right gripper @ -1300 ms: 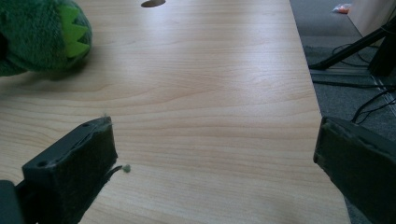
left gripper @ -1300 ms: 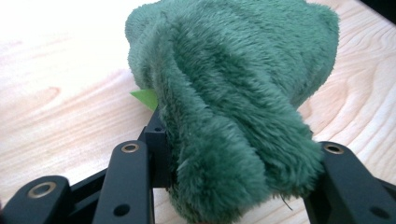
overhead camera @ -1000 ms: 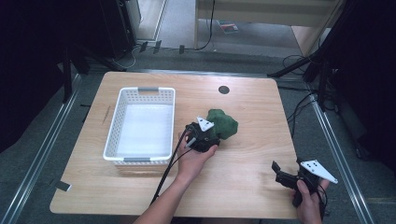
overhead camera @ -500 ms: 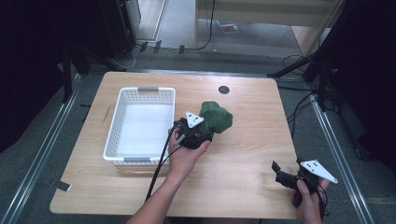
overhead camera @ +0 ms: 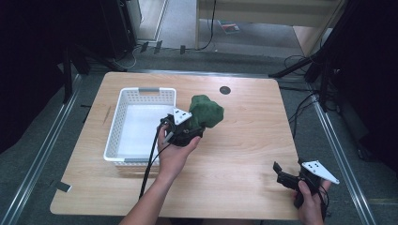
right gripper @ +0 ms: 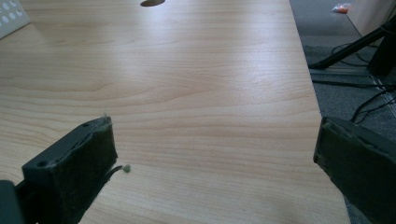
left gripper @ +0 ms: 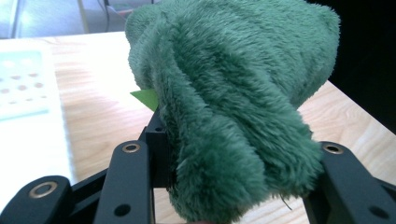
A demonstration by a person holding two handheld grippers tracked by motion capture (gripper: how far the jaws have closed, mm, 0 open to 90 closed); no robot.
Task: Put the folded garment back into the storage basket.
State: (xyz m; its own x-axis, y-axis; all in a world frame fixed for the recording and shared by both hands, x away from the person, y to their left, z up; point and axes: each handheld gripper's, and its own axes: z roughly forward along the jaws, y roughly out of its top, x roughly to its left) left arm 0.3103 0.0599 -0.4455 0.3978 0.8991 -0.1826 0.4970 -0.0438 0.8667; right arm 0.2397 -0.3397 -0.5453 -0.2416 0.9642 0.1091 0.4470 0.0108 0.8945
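A green plush toy (overhead camera: 205, 111) hangs above the table just right of the white basket (overhead camera: 117, 123). My left gripper (overhead camera: 196, 129) is shut on its lower part. In the left gripper view the plush toy (left gripper: 233, 102) fills the space between the two black jaws, and a small green tag (left gripper: 147, 98) sticks out at its left. My right gripper (overhead camera: 279, 174) stands open near the table's front right corner. In the right gripper view its padded jaws are wide apart with bare wood between them.
The white basket (left gripper: 23, 84) has nothing in it and lies at the left of the table. A dark round hole (overhead camera: 225, 90) sits near the far edge of the wooden table (overhead camera: 244, 150). Cables and stand legs lie on the floor beyond and to the right.
My left gripper has carried the green plush toy to the left and a little up, toward the basket. The right gripper has stayed where it was.
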